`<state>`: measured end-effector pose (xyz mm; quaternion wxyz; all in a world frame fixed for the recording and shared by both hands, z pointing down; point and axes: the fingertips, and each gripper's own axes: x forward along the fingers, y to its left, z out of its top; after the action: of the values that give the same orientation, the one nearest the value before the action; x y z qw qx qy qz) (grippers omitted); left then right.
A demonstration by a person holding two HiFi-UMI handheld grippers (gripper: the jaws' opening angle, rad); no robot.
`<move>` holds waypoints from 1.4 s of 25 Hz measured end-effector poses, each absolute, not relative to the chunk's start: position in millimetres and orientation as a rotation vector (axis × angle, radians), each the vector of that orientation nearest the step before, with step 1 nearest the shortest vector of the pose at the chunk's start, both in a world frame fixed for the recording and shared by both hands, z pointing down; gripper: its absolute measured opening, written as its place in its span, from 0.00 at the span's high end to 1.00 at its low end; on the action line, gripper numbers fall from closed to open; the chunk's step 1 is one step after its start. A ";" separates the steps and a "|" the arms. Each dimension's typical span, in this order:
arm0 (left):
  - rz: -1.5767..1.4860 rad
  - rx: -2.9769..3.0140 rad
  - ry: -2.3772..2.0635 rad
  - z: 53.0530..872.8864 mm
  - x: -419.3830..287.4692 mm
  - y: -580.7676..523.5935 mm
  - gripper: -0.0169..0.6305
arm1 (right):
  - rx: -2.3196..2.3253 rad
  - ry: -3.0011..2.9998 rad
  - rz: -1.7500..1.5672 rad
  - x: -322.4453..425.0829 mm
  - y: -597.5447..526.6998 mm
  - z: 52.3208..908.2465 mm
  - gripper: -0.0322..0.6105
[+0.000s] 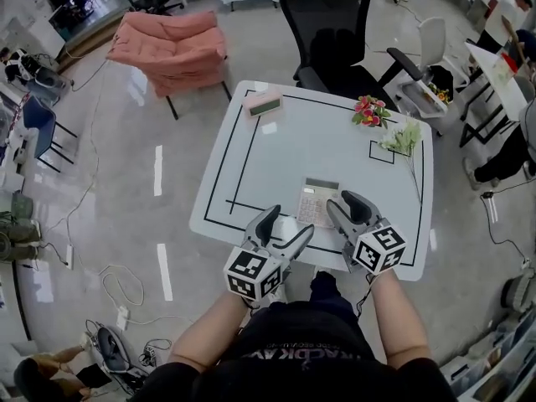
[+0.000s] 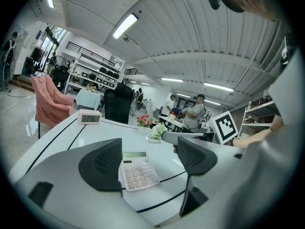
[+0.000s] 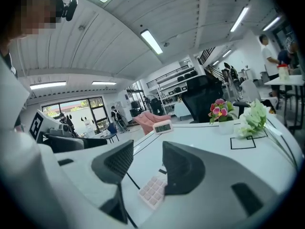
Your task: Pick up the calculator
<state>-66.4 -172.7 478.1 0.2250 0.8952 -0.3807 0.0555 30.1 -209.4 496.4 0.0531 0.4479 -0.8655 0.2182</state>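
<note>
The calculator [image 1: 319,202] is lying on the table [image 1: 335,153] near its front edge, between the left gripper [image 1: 291,222] and the right gripper [image 1: 342,199]; a clock [image 1: 265,105] is standing back left; flowers [image 1: 369,111] are sitting back right.

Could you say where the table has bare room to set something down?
The middle, between clock, flowers and calculator, is bare, as is the left side in front of the clock. Crowded: the near edge, with calculator, left gripper and right gripper.

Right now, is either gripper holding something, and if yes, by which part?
Nothing is held. The left gripper and the right gripper both have open, empty jaws; the calculator lies flat on the table.
</note>
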 end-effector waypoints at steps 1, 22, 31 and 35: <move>0.156 2.463 -1.058 479.3 -63.8 -175.8 0.43 | 1.350 -2.629 0.671 32.7 -213.8 500.1 0.66; 0.234 2.292 -1.190 521.8 -41.4 -220.5 0.43 | 1.067 -2.486 0.852 63.1 -287.4 615.8 0.66; 0.227 2.235 -1.233 535.7 -47.5 -233.2 0.43 | 0.815 -2.461 0.869 53.6 -297.4 639.8 0.66; 0.217 2.218 -1.236 540.1 -46.4 -238.5 0.43 | 0.687 -2.458 0.865 45.3 -295.5 642.3 0.69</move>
<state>-46.4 -238.5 540.1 0.2922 0.8324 -0.4638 0.0813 45.3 -295.5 642.3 0.2217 0.2486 -0.8894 0.3130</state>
